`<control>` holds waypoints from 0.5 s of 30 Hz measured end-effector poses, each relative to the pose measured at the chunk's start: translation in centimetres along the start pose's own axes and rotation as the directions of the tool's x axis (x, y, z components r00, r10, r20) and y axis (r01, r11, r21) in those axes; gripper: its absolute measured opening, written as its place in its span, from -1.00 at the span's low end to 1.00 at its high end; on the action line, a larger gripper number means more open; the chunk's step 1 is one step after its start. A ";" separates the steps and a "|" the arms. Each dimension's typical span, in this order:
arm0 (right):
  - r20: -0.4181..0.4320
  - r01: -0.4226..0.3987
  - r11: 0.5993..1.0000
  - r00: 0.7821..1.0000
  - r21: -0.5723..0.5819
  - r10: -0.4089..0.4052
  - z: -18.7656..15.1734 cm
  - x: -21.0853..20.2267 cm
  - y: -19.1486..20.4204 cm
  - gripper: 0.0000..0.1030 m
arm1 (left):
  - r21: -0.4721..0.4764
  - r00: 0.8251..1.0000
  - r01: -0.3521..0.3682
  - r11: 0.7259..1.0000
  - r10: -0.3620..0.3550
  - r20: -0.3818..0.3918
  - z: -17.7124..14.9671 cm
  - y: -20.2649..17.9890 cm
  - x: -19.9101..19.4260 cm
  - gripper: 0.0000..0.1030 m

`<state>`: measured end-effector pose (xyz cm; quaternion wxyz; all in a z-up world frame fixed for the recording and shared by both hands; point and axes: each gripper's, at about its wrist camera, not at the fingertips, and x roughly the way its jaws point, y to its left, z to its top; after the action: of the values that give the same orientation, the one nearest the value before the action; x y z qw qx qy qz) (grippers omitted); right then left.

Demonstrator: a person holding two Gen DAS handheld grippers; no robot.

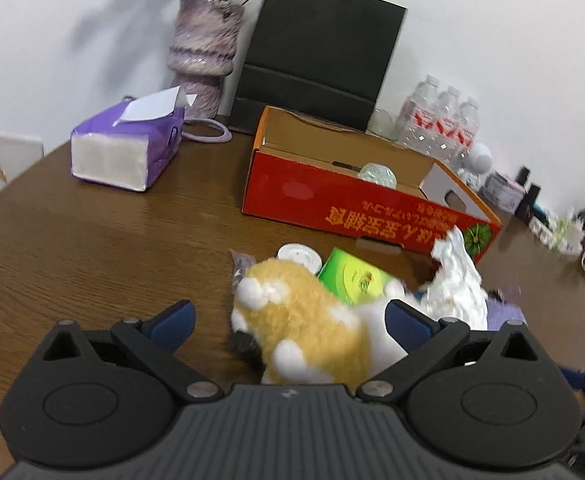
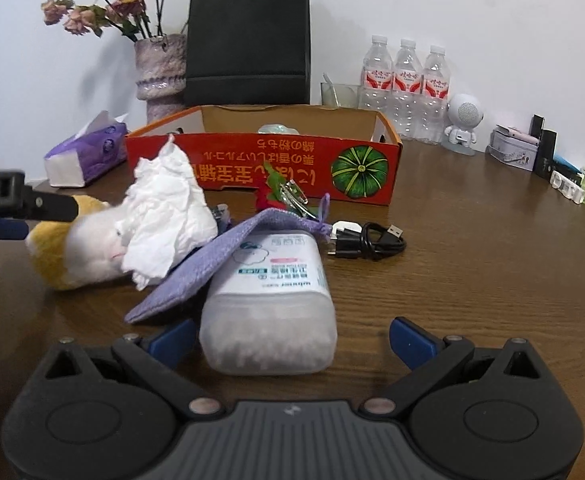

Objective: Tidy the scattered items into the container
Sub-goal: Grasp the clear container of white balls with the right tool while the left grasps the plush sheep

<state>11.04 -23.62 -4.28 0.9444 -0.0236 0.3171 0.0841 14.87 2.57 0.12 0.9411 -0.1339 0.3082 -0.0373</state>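
Both pairs of blue-padded fingers stand spread wide, gripping nothing. In the left wrist view the left gripper (image 1: 290, 322) fills the bottom of the frame with the plush toy (image 1: 304, 320) between its fingers. The right pad touches or nearly touches the white fur, while the left pad stands off from it, so this reads as a grasp being lined up on the soft body, which will squash easily. Just above the toy lie a white round lid (image 1: 298, 256) and a green box (image 1: 352, 278). To their right rises a crumpled tissue (image 1: 458, 280), bunched against the toy. The red cardboard box (image 1: 356, 200), the likely container, sits in the middle right with its open top facing up and one pale item already inside, near enough for a short carry.

In the right wrist view the left gripper enters at the left edge over the toy. The tissue leans on the toy in the left centre. A purple pouch (image 2: 212, 256) is draped across a translucent cotton-swab box (image 2: 270, 300), which lies lengthwise between the fingers of the right gripper (image 2: 290, 340), off to their left side. A black cable (image 2: 368, 238) sits coiled right of centre, in front of the red box
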 end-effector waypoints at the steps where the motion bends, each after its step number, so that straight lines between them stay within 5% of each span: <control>1: -0.006 0.005 1.000 1.000 0.006 -0.005 0.1 0.3 0.0 1.00 | -0.025 1.000 0.002 1.000 -0.002 -0.007 0.2 0.1 0.6 0.89; 3: -0.019 0.014 1.000 1.000 0.018 -0.014 0.3 1.0 -0.1 0.94 | -0.077 0.999 0.022 0.997 -0.025 -0.045 0.3 0.5 1.9 0.30; 6: -0.026 -0.007 1.000 1.000 0.027 0.007 0.4 1.2 -0.3 0.36 | -0.105 0.998 0.049 0.993 -0.052 -0.030 0.4 0.9 2.2 -0.10; 15: 0.030 -0.030 0.998 0.999 0.051 0.028 0.2 -0.7 -1.8 0.25 | -0.146 0.996 0.091 0.985 -0.089 0.019 0.6 1.9 0.5 -0.22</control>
<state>10.93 -25.49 -3.76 0.9478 0.0067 0.3058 0.0899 15.58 4.49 -0.25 0.9280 -0.2168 0.2978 -0.0564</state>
